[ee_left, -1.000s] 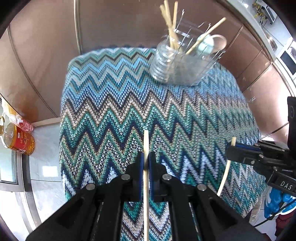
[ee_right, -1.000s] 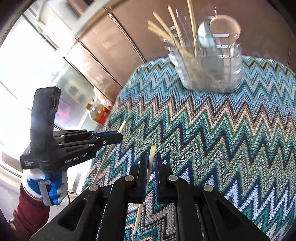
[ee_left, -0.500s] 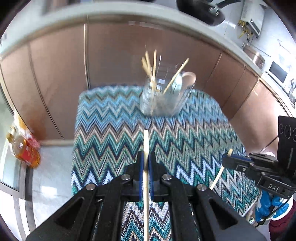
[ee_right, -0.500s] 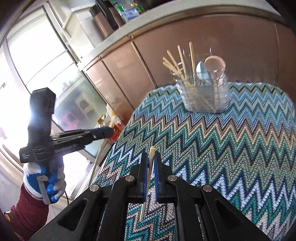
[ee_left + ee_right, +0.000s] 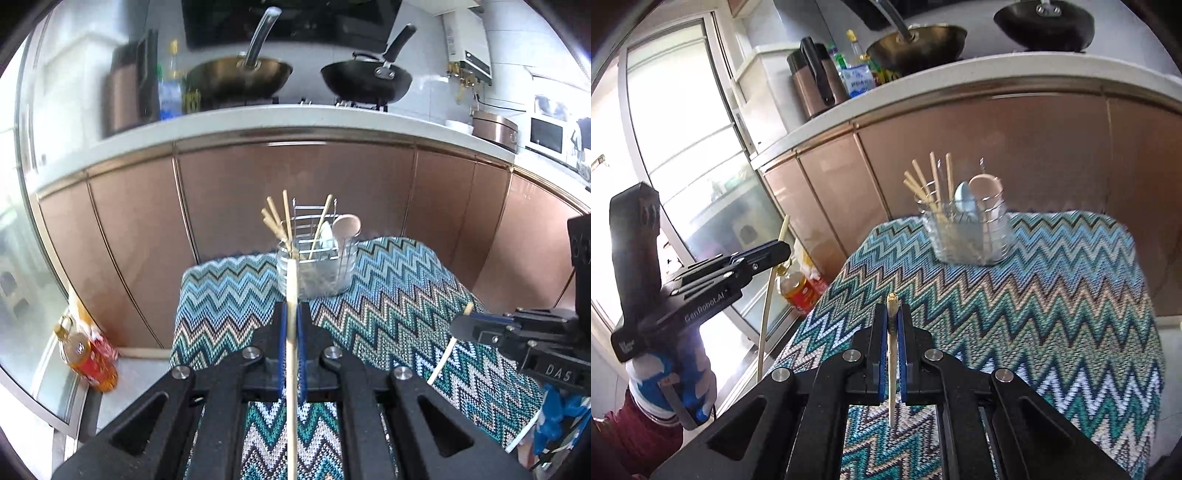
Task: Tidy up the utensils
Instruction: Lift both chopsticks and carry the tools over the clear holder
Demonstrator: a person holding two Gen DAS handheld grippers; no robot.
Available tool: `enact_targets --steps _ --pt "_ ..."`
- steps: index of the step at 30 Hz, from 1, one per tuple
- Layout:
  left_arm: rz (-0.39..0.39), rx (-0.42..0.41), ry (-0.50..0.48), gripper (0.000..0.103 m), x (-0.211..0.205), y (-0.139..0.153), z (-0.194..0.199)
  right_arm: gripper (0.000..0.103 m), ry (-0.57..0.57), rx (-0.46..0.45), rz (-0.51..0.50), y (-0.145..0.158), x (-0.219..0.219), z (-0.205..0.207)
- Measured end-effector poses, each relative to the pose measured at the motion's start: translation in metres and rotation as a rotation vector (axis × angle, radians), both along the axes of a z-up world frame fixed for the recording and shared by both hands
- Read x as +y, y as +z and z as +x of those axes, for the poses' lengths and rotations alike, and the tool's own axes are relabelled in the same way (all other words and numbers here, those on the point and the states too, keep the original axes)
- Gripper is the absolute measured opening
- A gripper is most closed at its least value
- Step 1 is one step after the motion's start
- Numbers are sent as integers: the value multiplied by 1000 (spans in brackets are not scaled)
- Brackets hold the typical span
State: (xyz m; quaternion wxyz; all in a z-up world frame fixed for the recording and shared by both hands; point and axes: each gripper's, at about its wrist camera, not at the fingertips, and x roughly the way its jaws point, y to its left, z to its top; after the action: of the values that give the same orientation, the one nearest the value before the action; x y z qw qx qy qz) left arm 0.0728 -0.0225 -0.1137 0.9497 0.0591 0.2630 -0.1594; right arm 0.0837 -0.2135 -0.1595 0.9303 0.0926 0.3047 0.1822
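My left gripper (image 5: 291,317) is shut on a wooden chopstick (image 5: 292,373), held upright above the near end of the zigzag cloth table (image 5: 229,295). My right gripper (image 5: 892,317) is shut on a second chopstick (image 5: 892,363). Each gripper shows in the other's view, the right one (image 5: 466,325) at the right and the left one (image 5: 775,251) at the left. The wire utensil holder (image 5: 316,264), with several chopsticks and two spoons, stands at the table's far end, also in the right wrist view (image 5: 967,232).
Copper cabinet fronts (image 5: 295,192) stand behind the table, under a counter with two woks (image 5: 365,79). An oil bottle (image 5: 88,360) stands on the floor at the left. A glass door (image 5: 683,147) is at the far left.
Both grippers have lifted and pulled back from the table with their chopsticks; the holder now looks farther away and the counter and woks have come into view.
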Motion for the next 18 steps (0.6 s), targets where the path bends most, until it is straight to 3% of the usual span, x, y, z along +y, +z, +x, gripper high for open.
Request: enact_targets --steps 10,18 --pt "28 -96 -3 5 -18 9 -21 5 -60 -67 -7 15 -19 -15" --pt "27 -91 -12 5 -26 3 -15 5 -90 -117 -43 24 -26 -16"
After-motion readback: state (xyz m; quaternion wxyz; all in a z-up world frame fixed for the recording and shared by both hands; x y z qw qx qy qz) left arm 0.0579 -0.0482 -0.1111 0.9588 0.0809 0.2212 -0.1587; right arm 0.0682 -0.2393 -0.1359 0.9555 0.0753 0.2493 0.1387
